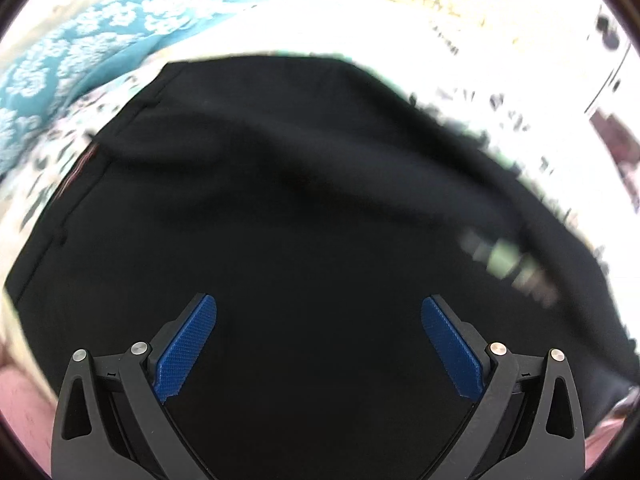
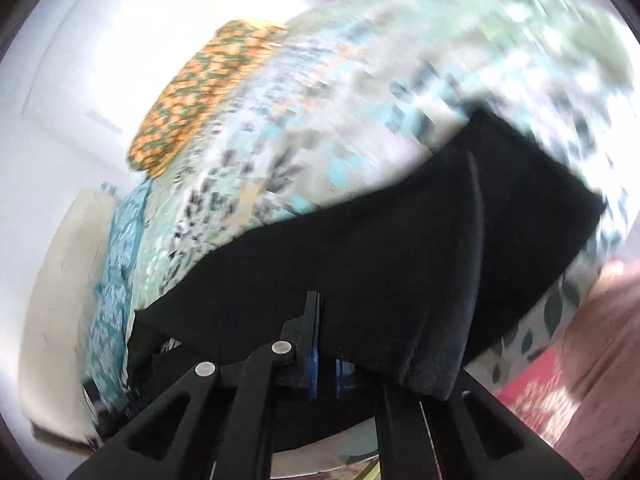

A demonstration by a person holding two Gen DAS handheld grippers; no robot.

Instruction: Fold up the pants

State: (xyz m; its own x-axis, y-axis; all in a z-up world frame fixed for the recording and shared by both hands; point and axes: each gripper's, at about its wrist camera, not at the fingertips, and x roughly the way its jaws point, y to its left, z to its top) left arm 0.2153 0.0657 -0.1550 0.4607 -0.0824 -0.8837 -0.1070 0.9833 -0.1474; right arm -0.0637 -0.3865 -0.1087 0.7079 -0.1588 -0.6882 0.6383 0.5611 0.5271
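Black pants [image 1: 300, 180] lie spread over a patterned bedspread [image 1: 460, 92] and fill most of the left wrist view. My left gripper [image 1: 319, 302] hovers over them, open, with its blue pads [image 1: 188, 352] wide apart and nothing between them. In the right wrist view the pants [image 2: 400, 240] stretch away as a long dark band with a lengthwise fold. My right gripper [image 2: 326, 332] is shut on the near edge of the pants. The cloth drapes over its right finger and hides it. Both views are blurred.
The bedspread [image 2: 320, 100] has a pale leafy print. An orange-patterned pillow [image 2: 200, 92] lies at its far end, and a teal floral cloth [image 1: 80, 48] along one side. A blurred grey-green thing [image 1: 508, 264] shows over the pants. A red rug [image 2: 536, 392] covers the floor beside the bed.
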